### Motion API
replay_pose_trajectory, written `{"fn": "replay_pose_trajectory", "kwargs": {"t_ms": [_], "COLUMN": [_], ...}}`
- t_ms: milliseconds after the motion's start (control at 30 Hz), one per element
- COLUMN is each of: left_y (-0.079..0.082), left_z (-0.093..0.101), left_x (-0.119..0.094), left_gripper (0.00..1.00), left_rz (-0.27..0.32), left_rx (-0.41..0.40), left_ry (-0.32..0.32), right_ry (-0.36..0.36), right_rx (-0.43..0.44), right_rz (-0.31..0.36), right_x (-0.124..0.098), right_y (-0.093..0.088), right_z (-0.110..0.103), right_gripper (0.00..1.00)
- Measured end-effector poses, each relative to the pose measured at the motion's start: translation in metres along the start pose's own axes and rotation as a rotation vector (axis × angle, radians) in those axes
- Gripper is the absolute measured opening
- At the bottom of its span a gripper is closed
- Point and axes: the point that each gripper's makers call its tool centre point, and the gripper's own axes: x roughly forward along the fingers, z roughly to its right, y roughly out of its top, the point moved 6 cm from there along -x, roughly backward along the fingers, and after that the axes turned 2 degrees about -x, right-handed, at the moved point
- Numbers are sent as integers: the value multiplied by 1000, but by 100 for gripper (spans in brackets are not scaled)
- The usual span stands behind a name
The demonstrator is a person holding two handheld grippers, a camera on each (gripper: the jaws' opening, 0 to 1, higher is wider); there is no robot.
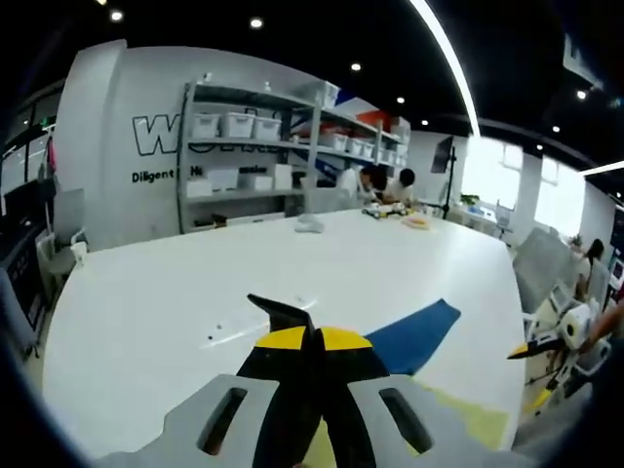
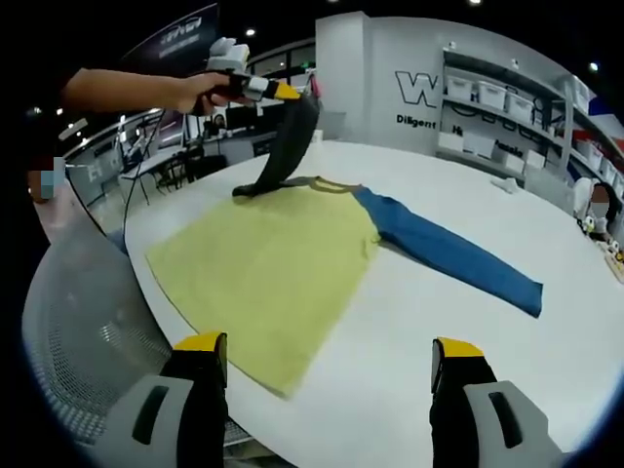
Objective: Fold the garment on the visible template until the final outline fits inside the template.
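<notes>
Left gripper view: we see the left tool (image 1: 310,343) clamped on the garment's dark sleeve (image 1: 283,314). Blue sleeve (image 1: 414,334) lies flat on the smooth white table (image 1: 195,292).

Right gripper view: right tool (image 2: 331,356) spread open, holding nothing; soft yellow garment (image 2: 273,263) flat on the table.

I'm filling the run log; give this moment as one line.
left gripper: shut on dark sleeve, lifted | right gripper: open | garment: flat on table

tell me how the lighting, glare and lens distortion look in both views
Left gripper view: ceiling strip light bows into a curve, windows blown out, far shelves soft. Right gripper view: even light, the white table bulges, the garment stays sharp.
</notes>
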Motion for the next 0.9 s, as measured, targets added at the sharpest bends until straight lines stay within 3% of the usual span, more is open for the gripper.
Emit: {"fn": "replay_pose_trajectory", "kwargs": {"t_ms": [267, 533, 900], "left_y": [-17, -34, -50], "left_z": [18, 29, 42], "left_x": [23, 37, 61], "left_gripper": [1, 1, 1], "left_rz": [-59, -111, -152], "left_rx": [23, 56, 41], "left_ry": [-48, -60, -65], "right_ry": [-11, -22, -29], "right_rx": [23, 42, 53], "right_rz": [9, 15, 22], "right_x": [-1, -4, -6], "right_y": [-3, -5, -5], "right_z": [3, 7, 12], "right_gripper": [84, 84, 84]}}
